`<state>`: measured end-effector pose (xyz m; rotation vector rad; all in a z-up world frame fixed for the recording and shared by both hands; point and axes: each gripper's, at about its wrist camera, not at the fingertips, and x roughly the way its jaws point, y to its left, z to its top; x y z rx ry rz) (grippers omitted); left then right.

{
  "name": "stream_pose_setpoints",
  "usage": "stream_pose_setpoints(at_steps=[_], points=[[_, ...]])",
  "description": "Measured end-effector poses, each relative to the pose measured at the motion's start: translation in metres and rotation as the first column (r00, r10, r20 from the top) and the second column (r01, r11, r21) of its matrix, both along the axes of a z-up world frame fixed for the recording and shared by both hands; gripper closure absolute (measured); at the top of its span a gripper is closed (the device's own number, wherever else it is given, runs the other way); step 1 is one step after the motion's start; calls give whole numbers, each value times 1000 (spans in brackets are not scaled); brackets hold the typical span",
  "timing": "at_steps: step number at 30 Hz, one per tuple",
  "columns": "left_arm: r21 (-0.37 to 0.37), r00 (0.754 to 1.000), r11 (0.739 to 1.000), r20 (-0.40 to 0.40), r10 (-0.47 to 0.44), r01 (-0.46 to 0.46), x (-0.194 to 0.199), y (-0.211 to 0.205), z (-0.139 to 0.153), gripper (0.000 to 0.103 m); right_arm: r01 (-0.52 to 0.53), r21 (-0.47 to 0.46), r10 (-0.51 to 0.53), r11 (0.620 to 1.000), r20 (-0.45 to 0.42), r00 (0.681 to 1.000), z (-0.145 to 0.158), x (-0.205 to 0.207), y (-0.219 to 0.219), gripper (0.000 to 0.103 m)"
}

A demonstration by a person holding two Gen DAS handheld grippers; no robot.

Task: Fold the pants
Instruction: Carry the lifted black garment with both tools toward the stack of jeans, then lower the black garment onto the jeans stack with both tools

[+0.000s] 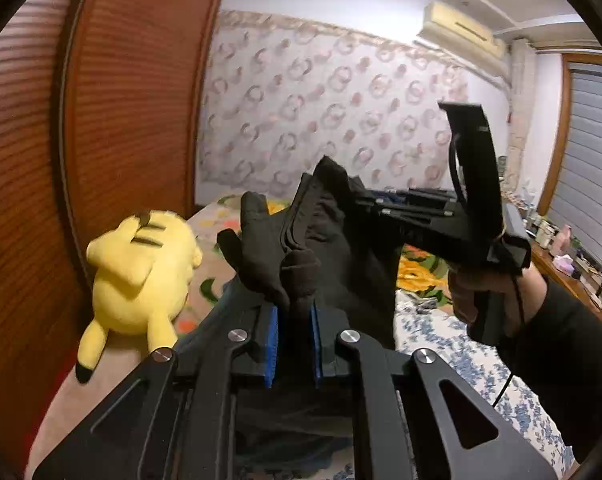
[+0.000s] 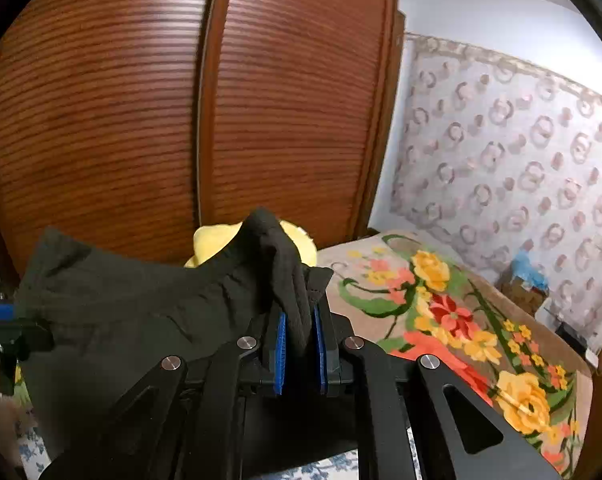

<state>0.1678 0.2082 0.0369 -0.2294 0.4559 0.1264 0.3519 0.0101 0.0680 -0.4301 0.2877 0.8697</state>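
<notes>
Now pants point(image 1: 341, 248) hang pinched inside both grippers' closed jaws

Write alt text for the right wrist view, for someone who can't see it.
A handheld right gripper with blue pads pinches a bunched edge of dark pants, lifted above a bed with a flowered blanket. Behind stand slatted wooden wardrobe doors, a yellow plush toy partly hidden by the cloth, and patterned wallpaper.

Slatted brown wardrobe doors point(image 2: 141, 120) meet ring-patterned wallpaper point(image 1: 321, 112) beside a flowered bed cover point(image 2: 441, 320)
</notes>
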Motion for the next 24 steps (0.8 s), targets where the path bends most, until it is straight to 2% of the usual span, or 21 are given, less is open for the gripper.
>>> stream_pose_setpoints(at_steps=[8, 12, 15, 16, 18, 20, 24], points=[[-57, 998, 997, -35, 48, -50, -3, 12, -20, 89, -43, -35, 42, 998, -31, 999, 2, 20, 26, 91], [-88, 996, 994, -66, 64, -70, -7, 14, -30, 83, -47, -52, 43, 998, -70, 997, -1, 29, 35, 89], [-99, 994, 992, -83, 72, -80, -9, 17, -33, 76, -30, -59, 24, 998, -87, 996, 0, 34, 34, 75], [-101, 994, 992, -82, 73, -81, -9, 18, -33, 73, -29, -46, 24, 999, -94, 995, 3, 35, 33, 68], [-90, 995, 993, -70, 74, -81, -12, 16, -28, 66, -17, -11, 16, 1000, -105, 994, 10, 35, 25, 62], [-65, 996, 995, -44, 78, -81, -16, 12, -20, 52, -13, 19, 15, 1000, -102, 995, 19, 32, 13, 61], [-31, 998, 998, -10, 60, -60, -16, 5, -9, 48, 2, 46, 1, 999, -77, 997, 30, 23, -12, 61]])
